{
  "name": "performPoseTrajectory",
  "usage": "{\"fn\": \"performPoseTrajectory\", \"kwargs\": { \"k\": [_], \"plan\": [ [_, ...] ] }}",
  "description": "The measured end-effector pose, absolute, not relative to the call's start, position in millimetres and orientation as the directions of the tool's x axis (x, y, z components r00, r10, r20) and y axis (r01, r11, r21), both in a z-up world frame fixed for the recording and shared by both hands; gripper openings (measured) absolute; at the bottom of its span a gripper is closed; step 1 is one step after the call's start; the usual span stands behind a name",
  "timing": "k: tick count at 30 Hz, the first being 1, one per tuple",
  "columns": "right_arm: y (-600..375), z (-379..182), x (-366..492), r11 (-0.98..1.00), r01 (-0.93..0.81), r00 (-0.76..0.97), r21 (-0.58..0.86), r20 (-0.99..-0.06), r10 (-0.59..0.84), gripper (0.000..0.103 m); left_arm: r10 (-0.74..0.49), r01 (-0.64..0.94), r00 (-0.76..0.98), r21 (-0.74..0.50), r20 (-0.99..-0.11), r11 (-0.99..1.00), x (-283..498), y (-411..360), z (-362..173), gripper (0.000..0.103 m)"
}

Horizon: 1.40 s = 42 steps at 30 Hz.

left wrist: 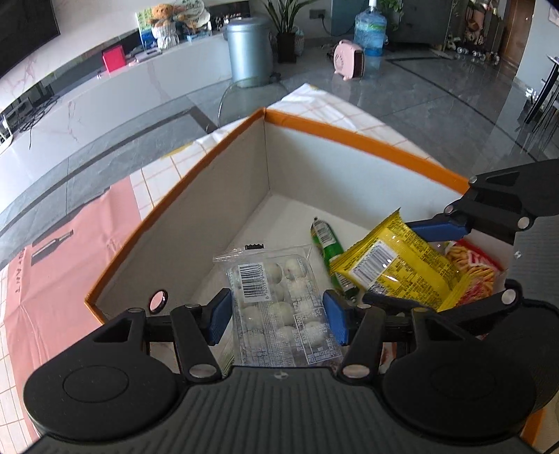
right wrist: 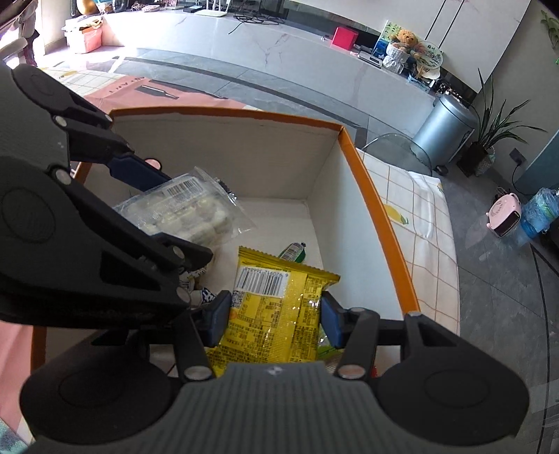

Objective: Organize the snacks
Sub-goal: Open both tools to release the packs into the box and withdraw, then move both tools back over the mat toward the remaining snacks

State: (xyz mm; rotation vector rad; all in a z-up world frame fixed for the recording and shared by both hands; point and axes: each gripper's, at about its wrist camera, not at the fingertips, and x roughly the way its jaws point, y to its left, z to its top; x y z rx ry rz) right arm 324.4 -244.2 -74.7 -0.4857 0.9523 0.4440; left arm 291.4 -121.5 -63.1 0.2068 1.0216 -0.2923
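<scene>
An orange-rimmed cardboard box (left wrist: 367, 138) with a white inside stands on the table. My left gripper (left wrist: 277, 319) is shut on a clear pack of white round sweets (left wrist: 279, 304) and holds it inside the box. My right gripper (right wrist: 276, 319) is shut on a yellow snack packet (right wrist: 276, 310) beside it, also inside the box. The yellow packet (left wrist: 398, 265) and the right gripper's blue fingers (left wrist: 440, 227) show in the left wrist view. The sweets pack (right wrist: 185, 213) shows in the right wrist view. A green tube snack (left wrist: 326, 241) and a red chips bag (left wrist: 475, 269) lie on the box floor.
The box sits on a checked tablecloth (right wrist: 419, 209) with a pink patch (left wrist: 70, 244). Beyond the table are a grey bin (left wrist: 249, 49), a clear chair back (left wrist: 244, 94), a pink heater (left wrist: 349, 59), a water bottle (left wrist: 370, 31) and a plant (right wrist: 489, 139).
</scene>
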Motion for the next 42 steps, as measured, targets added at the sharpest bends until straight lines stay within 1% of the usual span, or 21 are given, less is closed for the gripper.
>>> {"fn": "performPoseTrajectory", "kwargs": {
  "k": [6, 11, 12, 13, 15, 17, 18, 19, 22, 23, 25, 29, 34, 37, 42],
  "plan": [
    [-247, -87, 334, 0.825, -0.542, 0.443, -0.159, -0.889, 0.120, 0.052, -0.155, 0.332, 0.445, 0.002, -0.882, 0.943, 296, -119, -70, 0.065],
    [-246, -85, 333, 0.831, -0.537, 0.435, -0.143, -0.891, 0.127, 0.054, -0.141, 0.338, 0.440, 0.019, -0.887, 0.941, 295, -119, -66, 0.069],
    [-246, -84, 332, 0.830, -0.538, 0.437, -0.146, -0.890, 0.127, 0.057, -0.137, 0.341, 0.441, 0.024, -0.887, 0.940, 294, -120, -66, 0.069],
    [-245, -82, 331, 0.828, -0.540, 0.441, -0.151, -0.888, 0.126, 0.062, -0.136, 0.342, 0.444, 0.027, -0.885, 0.939, 293, -119, -64, 0.070],
    [-244, -77, 328, 0.824, -0.541, 0.455, -0.169, -0.883, 0.118, 0.066, -0.140, 0.339, 0.462, 0.028, -0.876, 0.940, 290, -117, -60, 0.071],
    [-244, -71, 325, 0.822, -0.542, 0.462, -0.172, -0.879, 0.120, 0.072, -0.146, 0.322, 0.493, 0.024, -0.858, 0.947, 286, -113, -52, 0.074],
    [-244, -68, 323, 0.823, -0.541, 0.467, -0.172, -0.876, 0.123, 0.079, -0.147, 0.308, 0.512, 0.021, -0.847, 0.951, 284, -111, -47, 0.075],
    [-244, -64, 321, 0.826, -0.537, 0.474, -0.174, -0.872, 0.124, 0.083, -0.152, 0.297, 0.527, 0.014, -0.836, 0.955, 281, -108, -41, 0.077],
    [-245, -51, 314, 0.839, -0.513, 0.497, -0.183, -0.860, 0.116, 0.084, -0.176, 0.275, 0.568, -0.017, -0.804, 0.961, 272, -98, -24, 0.078],
    [-246, -46, 312, 0.847, -0.501, 0.507, -0.181, -0.854, 0.118, 0.085, -0.180, 0.268, 0.581, -0.022, -0.794, 0.963, 268, -95, -19, 0.078],
    [-249, -36, 307, 0.868, -0.467, 0.530, -0.168, -0.839, 0.123, 0.089, -0.181, 0.253, 0.607, -0.028, -0.774, 0.967, 262, -90, -8, 0.078],
    [-250, -16, 289, 0.909, -0.395, 0.594, -0.135, -0.792, 0.141, 0.092, -0.168, 0.222, 0.656, -0.024, -0.736, 0.975, 247, -80, 8, 0.078],
    [-237, -1, 256, 0.926, -0.362, 0.662, -0.108, -0.729, 0.174, 0.092, -0.137, 0.189, 0.707, -0.002, -0.694, 0.982, 222, -68, 25, 0.078],
    [-225, 4, 236, 0.928, -0.355, 0.701, -0.116, -0.690, 0.182, 0.092, -0.114, 0.174, 0.727, 0.020, -0.677, 0.985, 206, -60, 32, 0.078],
    [-207, 7, 193, 0.938, -0.328, 0.772, -0.114, -0.604, 0.197, 0.092, -0.075, 0.131, 0.768, 0.041, -0.636, 0.991, 171, -42, 39, 0.079]
  ]
}}
